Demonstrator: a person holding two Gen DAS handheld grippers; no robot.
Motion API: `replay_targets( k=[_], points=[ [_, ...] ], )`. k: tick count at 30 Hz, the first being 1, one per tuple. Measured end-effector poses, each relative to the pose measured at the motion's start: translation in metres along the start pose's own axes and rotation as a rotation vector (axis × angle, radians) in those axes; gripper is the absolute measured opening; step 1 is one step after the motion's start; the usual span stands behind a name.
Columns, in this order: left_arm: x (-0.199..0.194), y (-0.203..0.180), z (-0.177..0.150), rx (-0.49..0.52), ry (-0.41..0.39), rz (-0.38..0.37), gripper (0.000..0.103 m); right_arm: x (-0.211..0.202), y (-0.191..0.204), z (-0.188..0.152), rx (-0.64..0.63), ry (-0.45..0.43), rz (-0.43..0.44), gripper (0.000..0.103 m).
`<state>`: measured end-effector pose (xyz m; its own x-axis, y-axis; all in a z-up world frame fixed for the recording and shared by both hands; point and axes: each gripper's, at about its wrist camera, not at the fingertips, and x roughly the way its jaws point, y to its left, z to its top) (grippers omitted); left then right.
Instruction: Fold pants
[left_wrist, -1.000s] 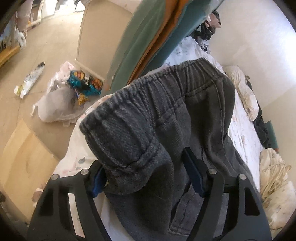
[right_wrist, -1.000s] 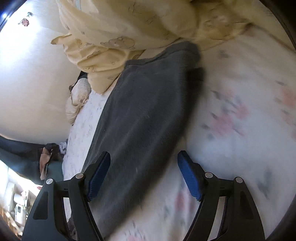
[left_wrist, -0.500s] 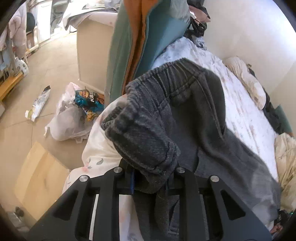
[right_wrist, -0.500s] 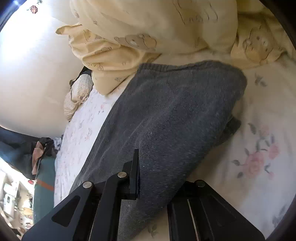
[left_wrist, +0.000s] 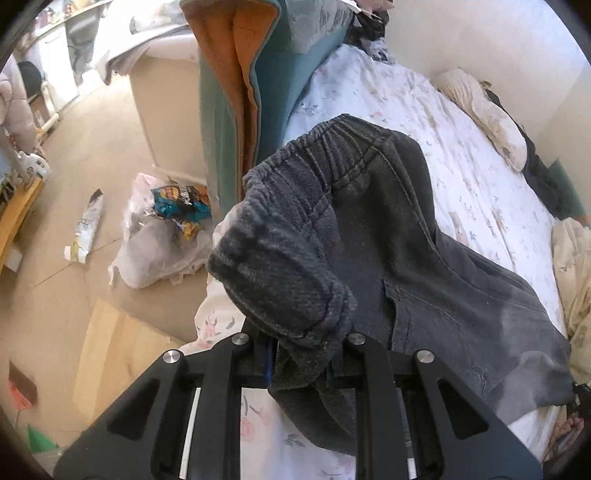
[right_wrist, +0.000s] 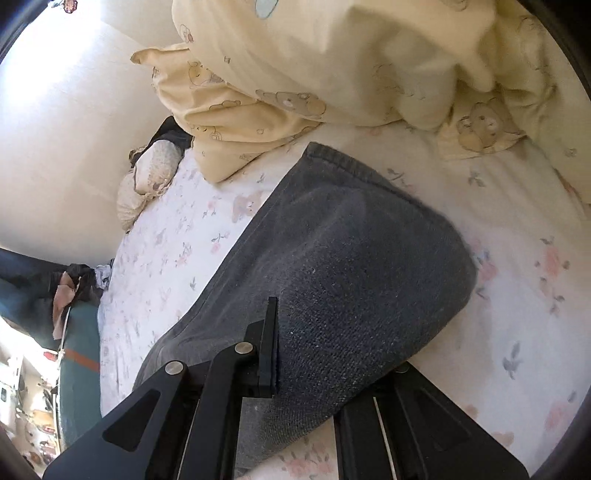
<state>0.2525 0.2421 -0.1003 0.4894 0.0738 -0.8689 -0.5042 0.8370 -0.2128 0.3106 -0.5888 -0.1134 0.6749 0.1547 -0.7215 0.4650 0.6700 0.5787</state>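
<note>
Both tongs pinch the pants (left_wrist: 388, 236): your left gripper (left_wrist: 301, 363) bites the waistband, your right gripper (right_wrist: 314, 354) the leg. Next, judge the fold: carry waistband toward hem.

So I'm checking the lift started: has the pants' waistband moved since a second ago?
Yes. The waistband, pinched by the left gripper, has bunched up and lifted off the floral sheet.

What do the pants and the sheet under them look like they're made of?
Pants: dark grey washed denim or heavy cotton twill, judging by the ribbed weave, topstitched seams and faded patches; matte, with a gathered elastic waistband.
Sheet: thin woven cotton by its look, white with a pale flower print, matte and slightly wrinkled.
</note>
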Motion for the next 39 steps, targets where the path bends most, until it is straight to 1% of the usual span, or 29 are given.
replay_targets(
  k=[1, 2, 3, 4, 5, 6, 7, 10, 12, 13, 14, 15, 16, 18, 19, 20, 22, 24, 25, 26, 27, 28, 29, 31, 34, 37, 39],
  points=[
    [-0.001, 0.001, 0.0, -0.01, 0.006, -0.01, 0.016, -0.002, 0.001, 0.0, -0.001, 0.005, -0.009, 0.006],
    [-0.001, 0.003, 0.001, -0.007, 0.006, -0.005, 0.016, -0.003, 0.0, -0.001, 0.0, 0.01, -0.02, 0.006],
    [0.0, -0.001, 0.0, 0.034, 0.003, 0.026, 0.016, -0.005, 0.0, -0.001, 0.001, 0.02, -0.031, 0.006],
    [0.002, -0.008, -0.003, 0.102, -0.001, 0.067, 0.016, -0.007, -0.001, -0.002, -0.003, 0.021, -0.039, 0.006],
    [0.003, -0.01, -0.005, 0.127, -0.005, 0.077, 0.016, -0.011, 0.0, -0.004, -0.012, 0.015, -0.043, 0.006],
    [0.004, -0.009, -0.005, 0.123, 0.0, 0.067, 0.016, -0.013, 0.0, -0.006, -0.022, 0.011, -0.052, 0.006],
    [0.005, -0.006, -0.004, 0.108, 0.006, 0.054, 0.016, -0.015, -0.001, -0.007, -0.022, 0.009, -0.057, 0.006],
    [0.007, 0.007, 0.001, 0.035, 0.019, -0.01, 0.021, -0.016, -0.001, -0.01, -0.011, 0.008, -0.062, 0.006],
    [0.013, 0.019, 0.004, -0.03, 0.045, -0.047, 0.026, -0.014, 0.001, -0.01, -0.011, 0.002, -0.067, 0.006],
    [0.018, 0.024, 0.005, -0.052, 0.067, -0.061, 0.029, -0.012, 0.002, -0.008, -0.012, 0.001, -0.07, 0.006],
    [0.021, 0.028, 0.006, -0.062, 0.085, -0.067, 0.03, -0.01, 0.003, -0.007, -0.014, 0.002, -0.073, 0.006],
    [0.023, 0.032, 0.008, -0.071, 0.084, -0.063, 0.03, -0.008, 0.003, -0.007, -0.015, 0.0, -0.073, 0.006],
    [0.025, 0.035, 0.01, -0.075, 0.07, -0.062, 0.034, -0.007, 0.003, -0.007, -0.018, 0.001, -0.077, 0.006],
    [0.03, 0.039, 0.013, -0.08, 0.071, -0.065, 0.04, -0.002, 0.001, -0.007, -0.021, 0.009, -0.09, 0.006],
    [0.033, 0.043, 0.014, -0.091, 0.071, -0.053, 0.047, 0.001, 0.0, -0.007, -0.021, 0.012, -0.091, 0.006],
    [0.035, 0.047, 0.015, -0.113, 0.063, -0.039, 0.052, 0.002, -0.002, -0.006, -0.023, 0.013, -0.091, 0.006],
    [0.036, 0.052, 0.017, -0.143, 0.044, -0.038, 0.054, 0.005, -0.004, -0.005, -0.034, 0.018, -0.095, 0.006],
    [0.037, 0.052, 0.019, -0.146, 0.033, -0.037, 0.055, 0.006, -0.003, -0.005, -0.05, 0.018, -0.097, 0.006],
    [0.038, 0.052, 0.02, -0.141, 0.028, -0.032, 0.055, 0.007, -0.004, -0.004, -0.055, 0.019, -0.098, 0.006],
    [0.037, 0.051, 0.022, -0.138, 0.01, -0.038, 0.047, 0.009, -0.004, -0.004, -0.054, 0.02, -0.096, 0.006],
    [0.034, 0.05, 0.023, -0.123, -0.026, -0.061, 0.036, 0.009, -0.006, -0.004, -0.052, 0.02, -0.095, 0.006],
    [0.031, 0.045, 0.024, -0.087, -0.046, -0.054, 0.028, 0.01, -0.006, -0.004, -0.049, 0.021, -0.093, 0.006],
    [0.027, 0.039, 0.025, -0.051, -0.063, -0.039, 0.024, 0.01, -0.007, -0.004, -0.049, 0.02, -0.091, 0.006],
    [0.015, 0.029, 0.027, -0.001, -0.106, -0.023, 0.02, 0.007, -0.005, -0.004, -0.057, 0.011, -0.081, 0.006],
    [-0.011, 0.015, 0.033, 0.035, -0.163, -0.02, 0.017, -0.002, 0.001, 0.0, -0.074, -0.016, -0.051, 0.006],
    [-0.037, 0.006, 0.039, 0.055, -0.171, -0.076, 0.016, -0.008, 0.015, 0.005, -0.102, -0.025, -0.064, 0.006],
    [-0.048, 0.005, 0.04, 0.064, -0.158, -0.066, 0.016, -0.007, 0.021, 0.011, -0.111, 0.001, -0.075, 0.006]
  ],
)
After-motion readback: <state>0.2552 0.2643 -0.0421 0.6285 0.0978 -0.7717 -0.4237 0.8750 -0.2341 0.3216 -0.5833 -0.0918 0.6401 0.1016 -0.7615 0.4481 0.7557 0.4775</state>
